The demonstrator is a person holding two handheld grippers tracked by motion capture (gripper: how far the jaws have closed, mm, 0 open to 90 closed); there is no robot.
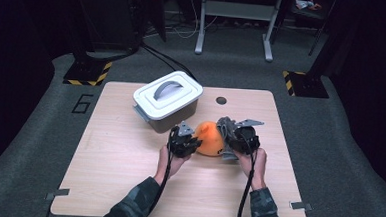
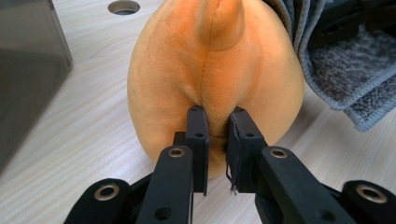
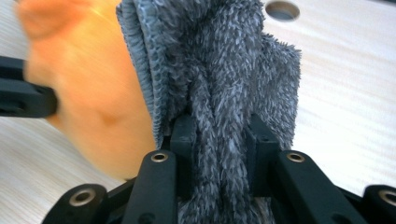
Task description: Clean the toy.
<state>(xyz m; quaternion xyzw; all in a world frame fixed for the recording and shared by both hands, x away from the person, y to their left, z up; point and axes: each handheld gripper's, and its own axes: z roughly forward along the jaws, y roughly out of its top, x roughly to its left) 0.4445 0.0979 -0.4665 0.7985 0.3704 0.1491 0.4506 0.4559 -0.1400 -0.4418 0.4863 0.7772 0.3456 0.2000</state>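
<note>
Orange plush toy [image 1: 209,138] sits mid-table, pinched by the left gripper [image 2: 217,128] so it stays put, I guess, while the right gripper [image 3: 218,133], clamped on a grey cloth [image 3: 219,70], wipes it.

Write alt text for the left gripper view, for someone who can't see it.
Two black jaws of the left gripper pinch a fold of an orange plush toy lying on a pale wooden table. A grey towel lies against the toy's right side, and a grey box stands at the left.
</note>
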